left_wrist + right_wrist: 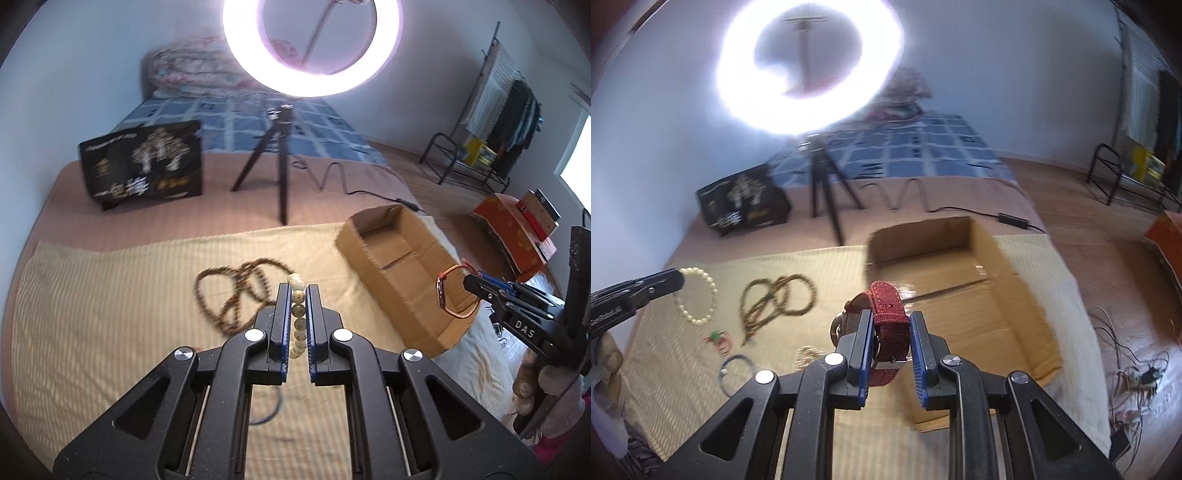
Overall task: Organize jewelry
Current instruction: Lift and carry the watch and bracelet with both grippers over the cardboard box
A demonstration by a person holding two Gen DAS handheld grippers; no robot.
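Note:
In the left wrist view my left gripper point(298, 290) is shut on a cream bead bracelet point(297, 314), which runs between its blue pads above the yellow striped cloth point(110, 314). A brown bead necklace point(229, 291) lies coiled on the cloth just ahead. At the right, my right gripper point(471, 283) holds a red-strap watch point(448, 295) beside the open cardboard box point(402, 295). In the right wrist view my right gripper point(890, 319) is shut on the watch point(891, 328), in front of the box point(1012, 280). The left gripper point(676, 280) and the bracelet point(701, 295) show at the left.
On the cloth lie the brown necklace point(775, 299), a blue ring bracelet point(737, 373), a small red and green piece point(718, 338) and a pale beaded piece point(807, 354). Behind stand a tripod point(273, 166) with a ring light point(314, 48), a black bag point(144, 162) and a cable point(332, 177).

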